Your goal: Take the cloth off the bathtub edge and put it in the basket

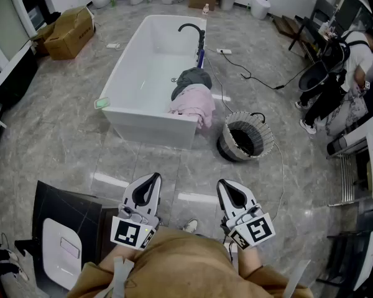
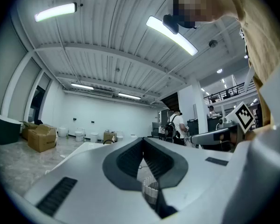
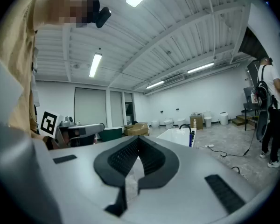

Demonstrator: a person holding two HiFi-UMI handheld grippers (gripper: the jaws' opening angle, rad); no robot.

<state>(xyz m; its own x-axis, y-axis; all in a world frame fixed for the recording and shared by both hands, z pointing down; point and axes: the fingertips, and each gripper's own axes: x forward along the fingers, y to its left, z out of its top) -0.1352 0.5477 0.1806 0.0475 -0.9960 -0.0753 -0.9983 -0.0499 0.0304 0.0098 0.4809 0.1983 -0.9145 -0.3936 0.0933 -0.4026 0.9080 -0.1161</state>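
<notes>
Left gripper [image 1: 155, 176], right gripper [image 1: 222, 182] closed; two cloths [image 1: 193, 78] [image 1: 196, 102], one basket [image 1: 244, 115].

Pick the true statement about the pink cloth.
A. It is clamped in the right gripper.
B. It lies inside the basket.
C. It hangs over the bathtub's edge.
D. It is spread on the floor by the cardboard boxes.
C: the pink cloth drapes over the rim of the bathtub, with the basket standing apart on the floor beside it.

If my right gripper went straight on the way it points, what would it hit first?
Nothing near: the right gripper points about level and its way looks free. The bathtub lies slightly right and lower; depth is unclear.
</notes>
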